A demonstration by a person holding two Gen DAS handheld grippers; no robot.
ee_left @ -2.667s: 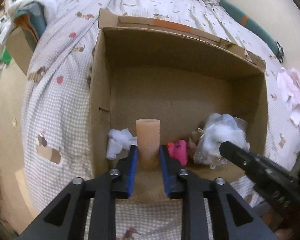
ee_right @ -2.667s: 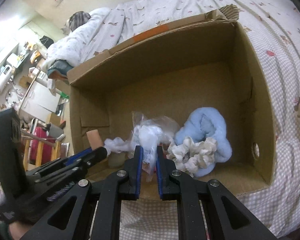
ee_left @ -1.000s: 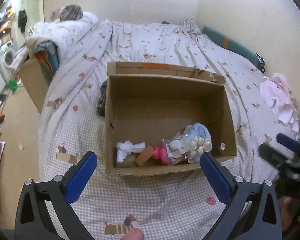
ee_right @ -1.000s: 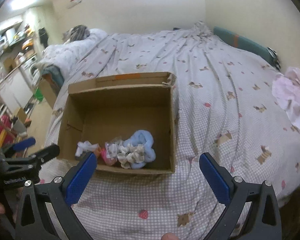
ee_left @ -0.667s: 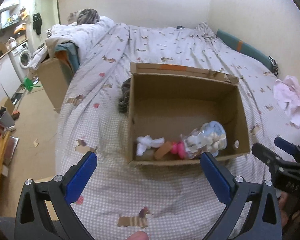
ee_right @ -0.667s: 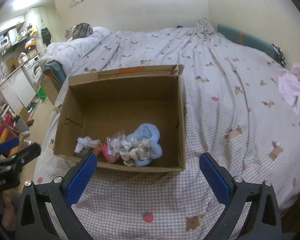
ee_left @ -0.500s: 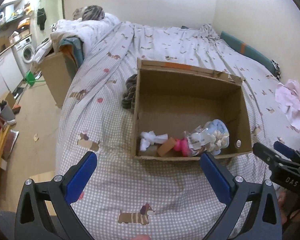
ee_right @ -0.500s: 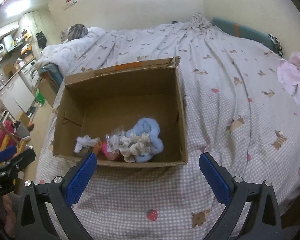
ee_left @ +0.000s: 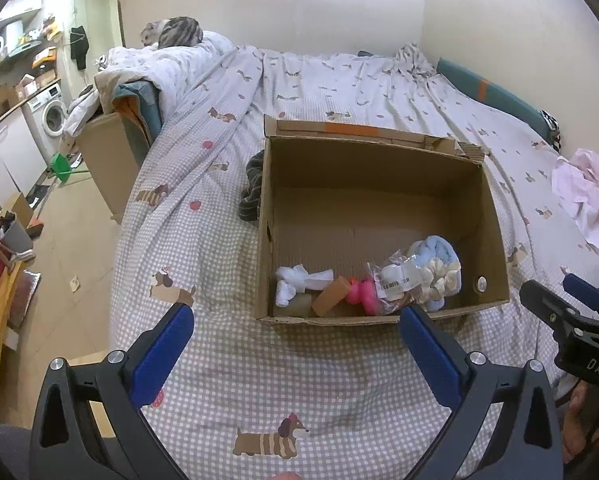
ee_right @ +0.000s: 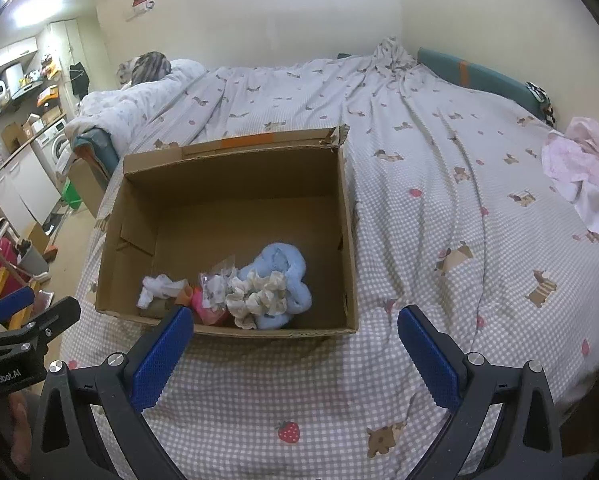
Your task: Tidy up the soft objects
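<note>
Inside cardboard box (ee_left: pixel 487 216), tan block (ee_left: pixel 331 290) lying tilted

Each handheld gripper has a black plastic frame of angular struts with triangular cut-outs, and round silver screw heads sit near the finger roots. The left gripper (ee_left: pixel 297 336) carries two fingers (ee_left: pixel 161 350) faced with blue textured pads; the right gripper (ee_right: pixel 295 338) matches it, its blue fingers (ee_right: pixel 429 354) equally broad. Seen from the side, the right one bears white lettering "DAS", the left one "GenRobot.AI". A bare hand (ee_left: pixel 579 408) seems to grip below, though it is dim.
</note>
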